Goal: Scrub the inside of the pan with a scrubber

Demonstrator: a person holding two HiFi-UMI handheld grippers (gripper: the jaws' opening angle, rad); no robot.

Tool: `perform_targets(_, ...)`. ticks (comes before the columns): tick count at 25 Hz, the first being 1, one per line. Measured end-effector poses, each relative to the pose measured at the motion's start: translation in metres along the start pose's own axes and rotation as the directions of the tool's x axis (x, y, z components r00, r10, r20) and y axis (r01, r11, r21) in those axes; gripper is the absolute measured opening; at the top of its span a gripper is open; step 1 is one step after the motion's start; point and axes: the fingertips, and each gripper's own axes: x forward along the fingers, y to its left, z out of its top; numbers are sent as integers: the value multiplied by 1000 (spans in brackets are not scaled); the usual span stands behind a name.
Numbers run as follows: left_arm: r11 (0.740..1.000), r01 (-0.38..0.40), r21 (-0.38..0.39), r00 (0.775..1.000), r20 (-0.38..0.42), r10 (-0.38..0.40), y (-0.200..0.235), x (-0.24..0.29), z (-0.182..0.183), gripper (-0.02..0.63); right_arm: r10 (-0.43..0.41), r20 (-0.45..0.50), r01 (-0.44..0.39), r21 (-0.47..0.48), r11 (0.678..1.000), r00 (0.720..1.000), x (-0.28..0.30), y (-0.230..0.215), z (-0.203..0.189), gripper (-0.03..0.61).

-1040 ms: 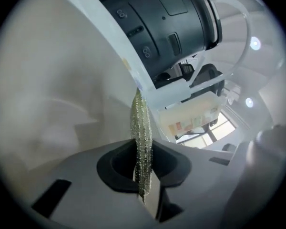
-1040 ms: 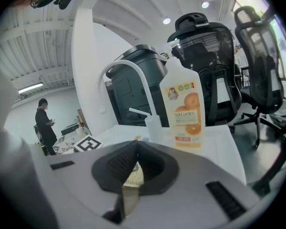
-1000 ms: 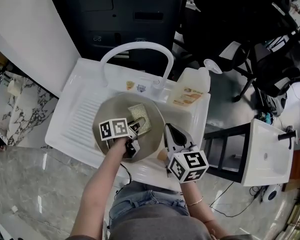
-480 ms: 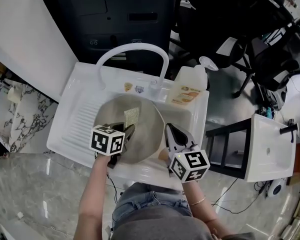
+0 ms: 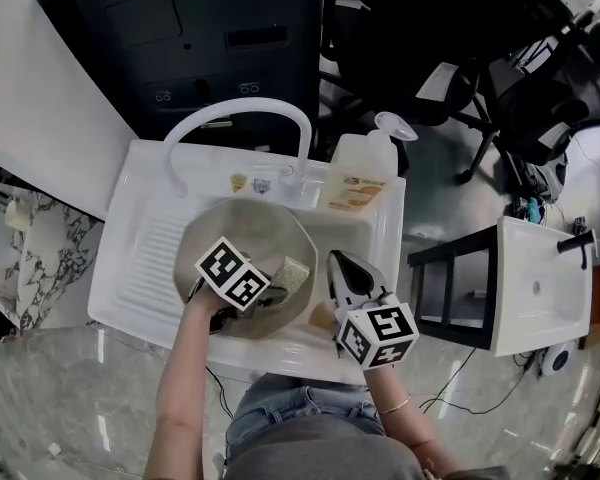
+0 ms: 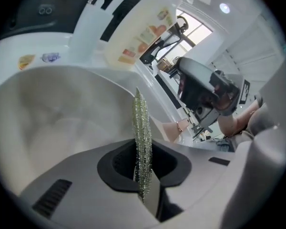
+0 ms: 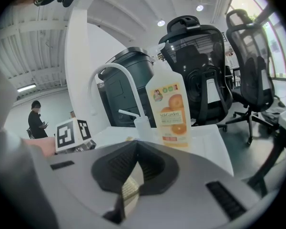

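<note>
Closest in, the left gripper (image 5: 278, 286) comes into the pan (image 5: 235, 230) from about 7 o'clock. In the left gripper view its jaws are clamped on the scrubber (image 6: 142, 142), a thin glittery greenish pad seen edge-on and sticking up out of the grip. From the head view the scrubber (image 5: 292, 271) sits inside the pan near the 3 o'clock side, against the pan's pale inner wall. The right gripper (image 5: 337, 261) is just off that same 3 o'clock rim, pointing away from the person. In the right gripper view the jaws are almost together with a thin pale strip between them. That looks like the pan's rim being pinched, but honestly the gap is too narrow to be sure. The pan itself is a round beige thing sitting in the basin of a white sink (image 5: 140, 258), with the ribbed drainboard at its 9 o'clock. Past it at 12 o'clock is the white arched faucet (image 5: 235, 113). At about 1 o'clock a soap bottle (image 5: 365, 178) with oranges on the label stands on the sink's back edge. Further out at 2 o'clock are black office chairs (image 7: 200, 66), and a person (image 7: 38, 120) stands way off in the background at 10 o'clock in the right gripper view.
</note>
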Motion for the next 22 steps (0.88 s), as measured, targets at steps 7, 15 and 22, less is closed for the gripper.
perform_targets(7,985,-170,-37,983,-80,167,57,15,-2,60,-20,-3,20,21,1000,1000,7,-15,1,11)
perform_targets(15,934,-349,-81,936,-67,344,102,17,4,61,-22,-16,23,35,999,1000,17,-27,1,11)
perform_targets(22,874,-471,-121,882,-41,469,136,-6,11,61,-5,-25,6,41,999,1000,25,-27,-1,11)
